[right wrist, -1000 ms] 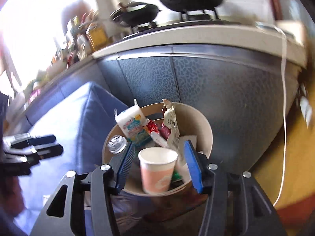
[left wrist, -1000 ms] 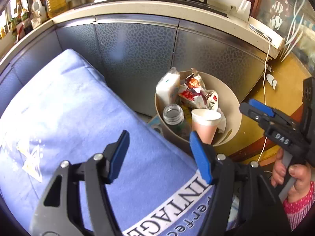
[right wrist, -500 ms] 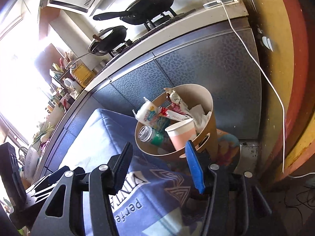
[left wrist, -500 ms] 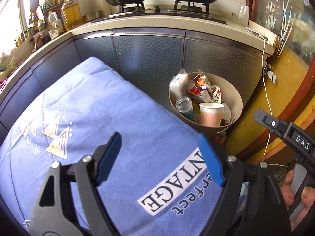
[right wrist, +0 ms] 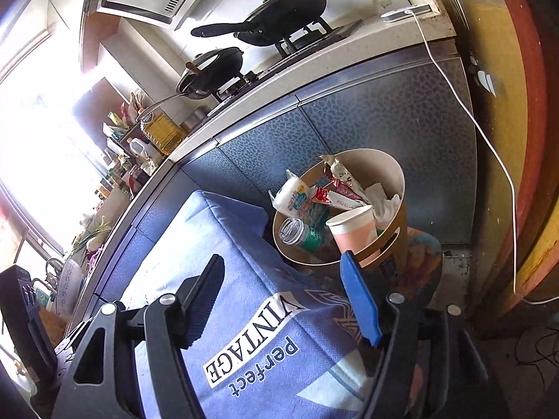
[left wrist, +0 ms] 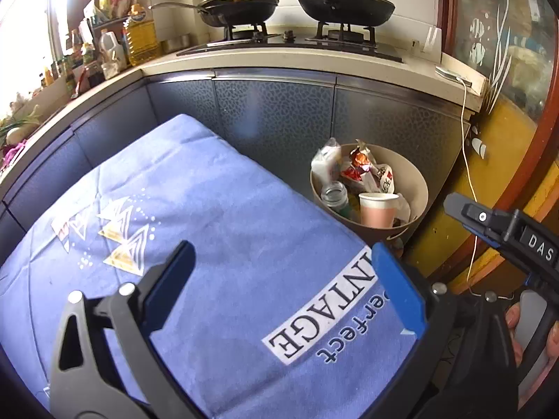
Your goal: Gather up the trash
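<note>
A beige round bin (left wrist: 417, 181) (right wrist: 393, 174) stands on the floor against the cabinet, past the table's far corner. It holds a pink paper cup (left wrist: 378, 208) (right wrist: 354, 230), a clear plastic bottle (left wrist: 336, 195) (right wrist: 297, 234), a white pack (left wrist: 325, 164) (right wrist: 293, 197) and red-and-white wrappers (left wrist: 367, 171) (right wrist: 340, 188). My left gripper (left wrist: 283, 265) hovers over the blue tablecloth (left wrist: 195, 216), its jaws opening wide with nothing between them. My right gripper (right wrist: 283, 279) is over the cloth's near corner, short of the bin, jaws opening and empty; it also shows at the right of the left wrist view (left wrist: 503, 230).
Grey-blue cabinet doors (left wrist: 272, 118) run behind the table and bin. Two black pans (left wrist: 293, 7) sit on the stove. Bottles and jars (left wrist: 115, 45) crowd the counter at left. A white cable (right wrist: 489, 132) hangs down the cabinet's right end. A hand (left wrist: 524, 324) holds the right gripper's handle.
Both grippers have pulled back and up from the bin, which now looks smaller and farther. Both pairs of jaws have spread wider. The pink cup stays in the bin.
</note>
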Motion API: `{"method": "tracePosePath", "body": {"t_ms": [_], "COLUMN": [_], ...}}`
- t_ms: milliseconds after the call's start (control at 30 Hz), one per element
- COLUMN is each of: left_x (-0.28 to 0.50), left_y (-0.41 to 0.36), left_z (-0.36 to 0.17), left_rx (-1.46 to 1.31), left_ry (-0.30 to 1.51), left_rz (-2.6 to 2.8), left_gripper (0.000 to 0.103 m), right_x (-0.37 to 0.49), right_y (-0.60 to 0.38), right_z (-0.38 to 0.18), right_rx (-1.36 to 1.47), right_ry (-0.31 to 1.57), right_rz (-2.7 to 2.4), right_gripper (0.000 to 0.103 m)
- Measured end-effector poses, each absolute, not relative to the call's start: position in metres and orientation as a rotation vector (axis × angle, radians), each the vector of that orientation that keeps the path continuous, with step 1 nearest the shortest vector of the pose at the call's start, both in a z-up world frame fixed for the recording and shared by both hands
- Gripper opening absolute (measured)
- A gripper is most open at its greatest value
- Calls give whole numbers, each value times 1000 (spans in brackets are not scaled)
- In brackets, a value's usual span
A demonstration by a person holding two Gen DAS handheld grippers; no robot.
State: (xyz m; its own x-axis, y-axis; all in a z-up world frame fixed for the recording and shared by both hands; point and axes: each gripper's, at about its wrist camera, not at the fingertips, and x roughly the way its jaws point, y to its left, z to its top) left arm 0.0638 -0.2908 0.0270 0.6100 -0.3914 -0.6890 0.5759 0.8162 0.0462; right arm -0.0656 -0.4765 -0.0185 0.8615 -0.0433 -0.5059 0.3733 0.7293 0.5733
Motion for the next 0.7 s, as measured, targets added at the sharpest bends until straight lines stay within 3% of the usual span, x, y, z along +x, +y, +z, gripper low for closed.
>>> {"method": "tracePosePath", "body": {"t_ms": [700], "left_x": [60], "left_y": [-288], "left_z": [26], "left_rx": [288], "left_ry": [726], "left_rz": [-538], "left_gripper": [97], "right_x": [-69], "right_y": [-472], "right_z": [-19], "right_rx": [726], "right_ry": [503], "right_rz": [-255], "right_gripper": [68]}}
